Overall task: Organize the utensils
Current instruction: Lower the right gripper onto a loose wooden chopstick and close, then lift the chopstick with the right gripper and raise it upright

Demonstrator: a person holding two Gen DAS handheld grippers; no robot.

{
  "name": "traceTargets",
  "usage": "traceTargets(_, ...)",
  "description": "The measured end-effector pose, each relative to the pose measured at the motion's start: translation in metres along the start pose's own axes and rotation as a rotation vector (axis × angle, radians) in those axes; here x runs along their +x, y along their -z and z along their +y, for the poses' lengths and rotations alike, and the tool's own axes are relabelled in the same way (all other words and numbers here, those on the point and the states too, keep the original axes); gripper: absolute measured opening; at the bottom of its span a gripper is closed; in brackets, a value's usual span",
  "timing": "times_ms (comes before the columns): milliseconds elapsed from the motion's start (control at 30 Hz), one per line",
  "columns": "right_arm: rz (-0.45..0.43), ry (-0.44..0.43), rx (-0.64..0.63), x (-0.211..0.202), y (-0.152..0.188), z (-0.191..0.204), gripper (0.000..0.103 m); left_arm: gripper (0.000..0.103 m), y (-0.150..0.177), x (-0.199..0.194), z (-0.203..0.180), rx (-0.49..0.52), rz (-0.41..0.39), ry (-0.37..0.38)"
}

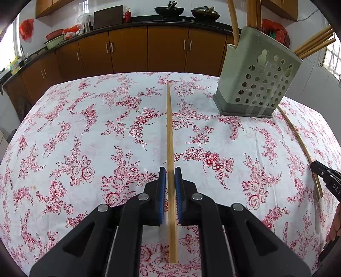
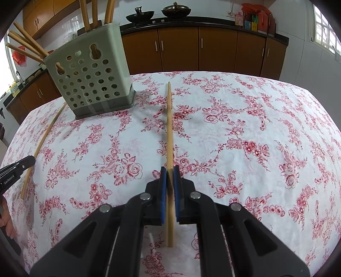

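Note:
A wooden chopstick (image 1: 169, 136) lies between the blue pads of my left gripper (image 1: 170, 173), which is shut on it. My right gripper (image 2: 169, 172) is shut on a second chopstick (image 2: 169, 127) that points away over the table. A grey-green perforated utensil holder (image 1: 256, 78) stands at the far right in the left view and at the far left in the right wrist view (image 2: 89, 76), with several chopsticks in it. Each view shows the other gripper's chopstick at its edge, in the left wrist view (image 1: 298, 140) and the right wrist view (image 2: 42, 144).
The table carries a white cloth with red flowers (image 1: 96, 138). Brown kitchen cabinets (image 1: 166, 49) with a dark counter and two woks (image 2: 157, 11) run behind it. The other gripper's tip shows at the right edge (image 1: 326, 176) and at the left edge (image 2: 17, 168).

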State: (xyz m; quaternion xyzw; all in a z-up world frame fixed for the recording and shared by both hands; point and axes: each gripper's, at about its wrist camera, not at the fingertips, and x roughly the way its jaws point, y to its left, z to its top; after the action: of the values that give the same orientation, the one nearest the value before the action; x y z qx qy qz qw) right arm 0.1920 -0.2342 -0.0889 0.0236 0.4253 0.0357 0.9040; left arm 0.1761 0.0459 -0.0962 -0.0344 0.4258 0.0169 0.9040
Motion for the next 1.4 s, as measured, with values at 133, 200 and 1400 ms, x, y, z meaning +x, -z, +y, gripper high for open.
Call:
traceTargets(133, 0.0, 0.0, 0.0, 0.0, 0.0, 0.0, 0.008, 0.01, 0.0, 0.0, 0.001, 0.0, 0.0, 0.0)
traceTargets(200, 0.0, 0.0, -0.001, 0.0, 0.0, 0.0, 0.008, 0.01, 0.0, 0.0, 0.0, 0.001, -0.001, -0.001)
traceTargets(1400, -0.001, -0.016, 0.019, -0.009, 0.011, -0.005, 0.008, 0.025, 0.013, -0.009, -0.013, 0.054, 0.003, -0.008)
